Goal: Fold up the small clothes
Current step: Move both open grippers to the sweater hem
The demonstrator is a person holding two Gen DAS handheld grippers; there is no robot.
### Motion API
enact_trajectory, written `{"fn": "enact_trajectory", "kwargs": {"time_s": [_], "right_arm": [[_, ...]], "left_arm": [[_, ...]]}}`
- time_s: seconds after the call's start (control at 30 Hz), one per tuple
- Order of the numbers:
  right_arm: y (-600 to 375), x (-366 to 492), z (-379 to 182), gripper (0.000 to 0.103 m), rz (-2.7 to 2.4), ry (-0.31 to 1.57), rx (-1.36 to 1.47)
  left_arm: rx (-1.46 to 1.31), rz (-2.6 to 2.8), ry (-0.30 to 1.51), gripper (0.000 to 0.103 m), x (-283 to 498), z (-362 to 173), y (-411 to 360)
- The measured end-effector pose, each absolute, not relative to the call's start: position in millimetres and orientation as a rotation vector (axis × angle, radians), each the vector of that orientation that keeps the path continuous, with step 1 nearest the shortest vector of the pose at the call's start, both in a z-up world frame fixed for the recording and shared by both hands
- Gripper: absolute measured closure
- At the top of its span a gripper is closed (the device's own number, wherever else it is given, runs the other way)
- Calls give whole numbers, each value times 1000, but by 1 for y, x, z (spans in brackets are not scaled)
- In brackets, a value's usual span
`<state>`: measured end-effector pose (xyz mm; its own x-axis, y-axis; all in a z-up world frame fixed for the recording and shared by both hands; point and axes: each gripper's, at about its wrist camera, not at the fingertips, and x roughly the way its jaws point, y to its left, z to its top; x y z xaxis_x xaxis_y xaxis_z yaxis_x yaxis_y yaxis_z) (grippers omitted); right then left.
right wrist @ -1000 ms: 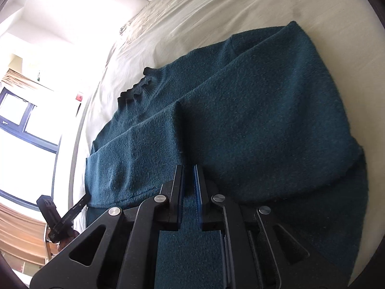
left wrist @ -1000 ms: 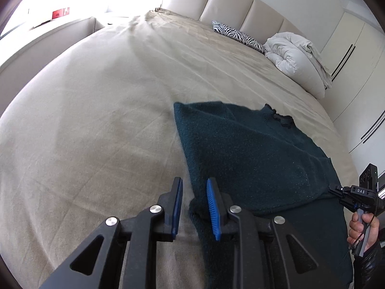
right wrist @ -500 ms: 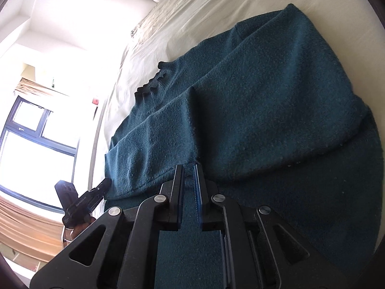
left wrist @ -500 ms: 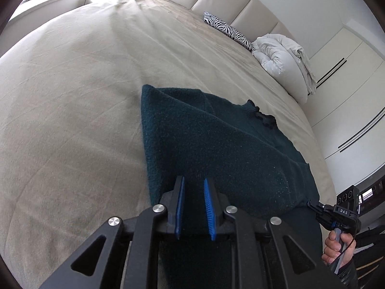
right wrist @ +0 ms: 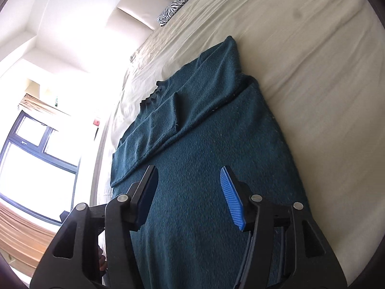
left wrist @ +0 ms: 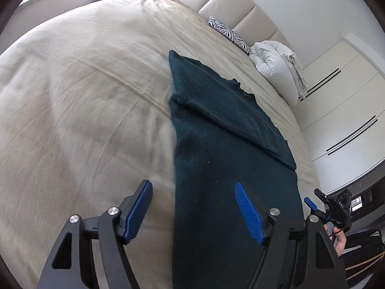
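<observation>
The sweater [left wrist: 228,168] lies flat on the bed [left wrist: 84,96], a dark teal knit running in a long strip away from me, its near end under both my tools. A second ago my left tool [left wrist: 195,207] had its blue pads nearly together at the sweater's near edge; now its jaws are opening and stand wide, one pad over the beige sheet and the other over the knit, nothing pinched between them. My right tool [right wrist: 190,192] was clamped tight over the cloth a second ago; its jaws are opening too, now apart above the sweater, with the cloth lying under them and not gripped. The cloth that was bunched near my tools earlier now lies smooth and flat. Farther out, the folded-in sleeves [right wrist: 168,120] cross the body, and the ribbed collar [right wrist: 151,96] sits beyond them toward the headboard. In the left view I can see my right hand [left wrist: 339,240] on the other tool's handle at the bed's edge; the small white letters on that tool read "DAS". Beyond the sweater are a zebra-striped pillow [left wrist: 228,33] and a bundled white duvet [left wrist: 279,65] against the padded headboard [left wrist: 231,0]. The window [right wrist: 36,156] shows at the left of the right view.
</observation>
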<state>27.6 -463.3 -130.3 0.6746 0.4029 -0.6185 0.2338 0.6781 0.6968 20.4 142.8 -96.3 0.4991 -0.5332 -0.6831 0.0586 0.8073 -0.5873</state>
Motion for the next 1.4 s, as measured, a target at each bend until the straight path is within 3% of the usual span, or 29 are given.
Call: {"fn": "enact_trajectory", "kwargs": {"time_s": [0.37, 1.07, 1.27, 1.4], "right_arm": [[-480, -60, -129, 50, 7, 872, 807], [-510, -134, -128, 50, -37, 937, 810], [-512, -148, -126, 51, -33, 954, 809], [-515, -159, -117, 51, -48, 968, 784]], "left_arm": [[-575, -390, 1082, 23, -57, -105, 145], [-567, -470, 1225, 24, -105, -121, 144], [-592, -472, 1253, 32, -106, -124, 144], [-584, -475, 1269, 44, -105, -125, 143]]}}
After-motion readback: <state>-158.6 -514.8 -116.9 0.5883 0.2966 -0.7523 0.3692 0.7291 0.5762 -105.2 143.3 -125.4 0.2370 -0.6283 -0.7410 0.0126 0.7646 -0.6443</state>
